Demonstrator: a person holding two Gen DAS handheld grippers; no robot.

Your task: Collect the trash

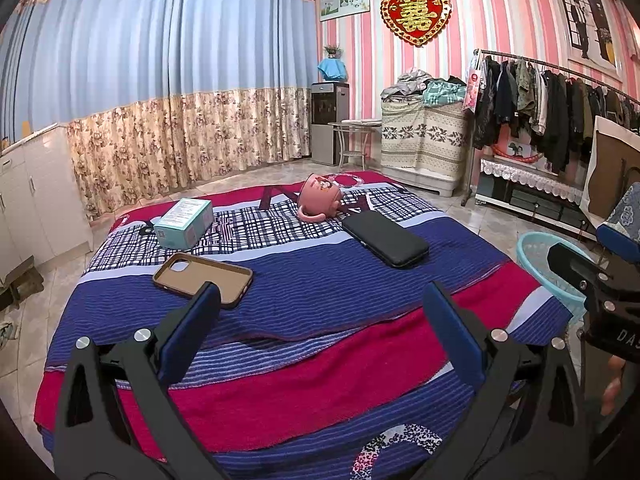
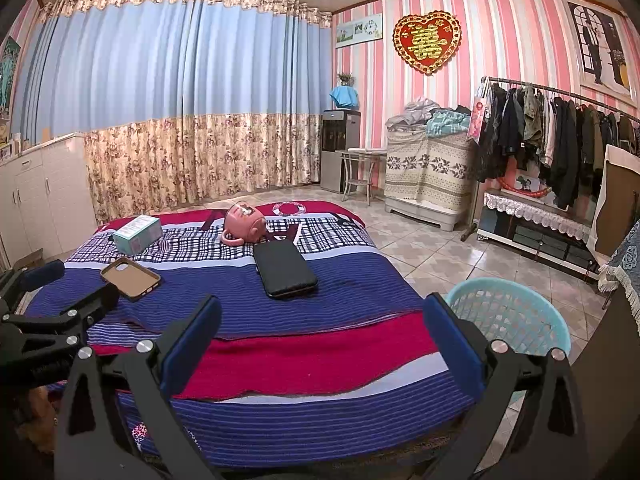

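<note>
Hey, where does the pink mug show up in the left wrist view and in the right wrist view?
Left wrist view: the pink mug lies tipped over at the far middle of the bed.
Right wrist view: the pink mug lies at the far end of the bed, left of centre.
Shared landmark: the black phone lies just nearer the camera than the mug in both.

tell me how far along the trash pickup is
Nothing looks done: the basket shows no trash inside. Nothing in hand: left tool and right tool are open. Still on the bed: box, cup, phone case, black case.
</note>
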